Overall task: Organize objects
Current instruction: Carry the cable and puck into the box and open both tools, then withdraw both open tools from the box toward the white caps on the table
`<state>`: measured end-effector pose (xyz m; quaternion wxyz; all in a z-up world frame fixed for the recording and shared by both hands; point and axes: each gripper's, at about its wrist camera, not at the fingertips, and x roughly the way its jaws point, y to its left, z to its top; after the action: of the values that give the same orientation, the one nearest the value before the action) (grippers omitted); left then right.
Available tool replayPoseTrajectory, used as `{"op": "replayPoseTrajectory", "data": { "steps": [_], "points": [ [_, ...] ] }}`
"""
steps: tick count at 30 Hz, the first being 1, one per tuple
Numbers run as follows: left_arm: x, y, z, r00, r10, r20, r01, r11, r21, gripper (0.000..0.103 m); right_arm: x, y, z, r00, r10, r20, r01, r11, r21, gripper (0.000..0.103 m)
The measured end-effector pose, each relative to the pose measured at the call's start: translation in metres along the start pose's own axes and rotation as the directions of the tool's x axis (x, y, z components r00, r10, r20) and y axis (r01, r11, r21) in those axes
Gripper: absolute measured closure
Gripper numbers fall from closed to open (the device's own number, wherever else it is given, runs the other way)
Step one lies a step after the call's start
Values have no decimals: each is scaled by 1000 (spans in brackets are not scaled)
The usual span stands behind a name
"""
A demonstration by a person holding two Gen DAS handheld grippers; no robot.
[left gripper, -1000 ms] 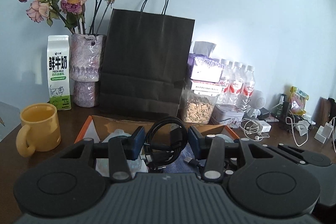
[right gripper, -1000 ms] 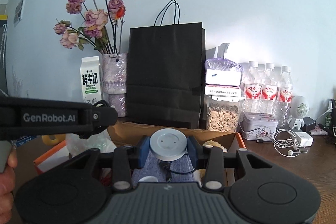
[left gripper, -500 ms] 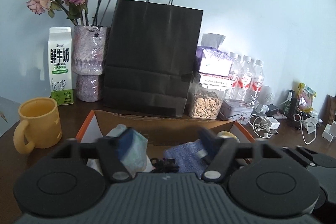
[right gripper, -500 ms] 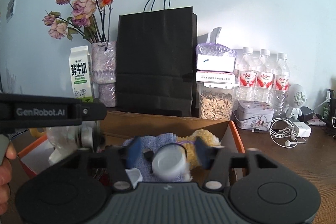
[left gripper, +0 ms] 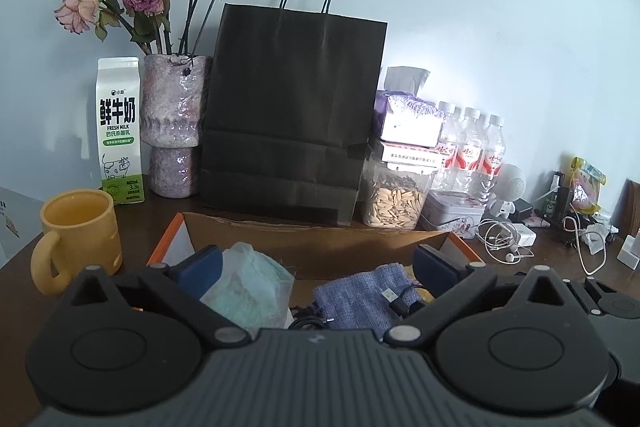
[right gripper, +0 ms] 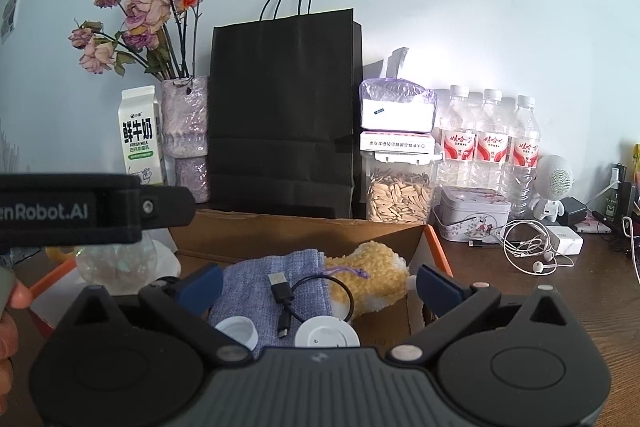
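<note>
An open cardboard box with orange edges lies in front of both grippers. My left gripper hangs over it, jaws opening wide, pads touching nothing. Below it lie a plastic-wrapped teal bundle, a blue-grey cloth pouch and a black cable. My right gripper is also opening, with nothing gripped. Under it the pouch carries a black USB cable, a white round disc and a white cap. A yellow plush lies beside them.
Behind the box stand a black paper bag, a vase of dried roses, a milk carton, a seed jar and water bottles. A yellow mug sits left. Earphones and a tin lie right.
Both grippers went from shut to wide open. The left let go of the coiled black cable, the right released the white round disc; both things now lie in the box.
</note>
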<state>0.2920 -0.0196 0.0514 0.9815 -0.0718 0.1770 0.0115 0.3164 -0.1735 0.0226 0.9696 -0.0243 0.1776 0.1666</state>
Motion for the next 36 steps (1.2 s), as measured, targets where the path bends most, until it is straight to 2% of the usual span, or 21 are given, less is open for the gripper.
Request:
{"op": "replayPoseTrajectory", "data": {
  "steps": [10, 16, 21, 30, 36],
  "points": [
    [-27, 3, -1, 999, -33, 37, 33, 999, 11, 0, -20, -9, -4, 999, -24, 39, 23, 1000, 20, 0],
    [-45, 14, -8, 996, 17, 89, -17, 1000, 0, 0, -44, -17, -11, 997, -33, 63, 32, 999, 28, 0],
    [-61, 17, -21, 993, 22, 113, -23, 1000, 7, 0, -58, -14, -17, 997, -59, 55, 59, 998, 4, 0],
    [-82, 28, -45, 997, 29, 73, -29, 1000, 2, 0, -84, -10, -40, 998, -58, -2, 58, 998, -19, 0],
    [-98, 39, -65, 998, 52, 20, -52, 999, 5, 0, -97, -6, -55, 997, -60, -41, 59, 998, -38, 0]
  ]
}}
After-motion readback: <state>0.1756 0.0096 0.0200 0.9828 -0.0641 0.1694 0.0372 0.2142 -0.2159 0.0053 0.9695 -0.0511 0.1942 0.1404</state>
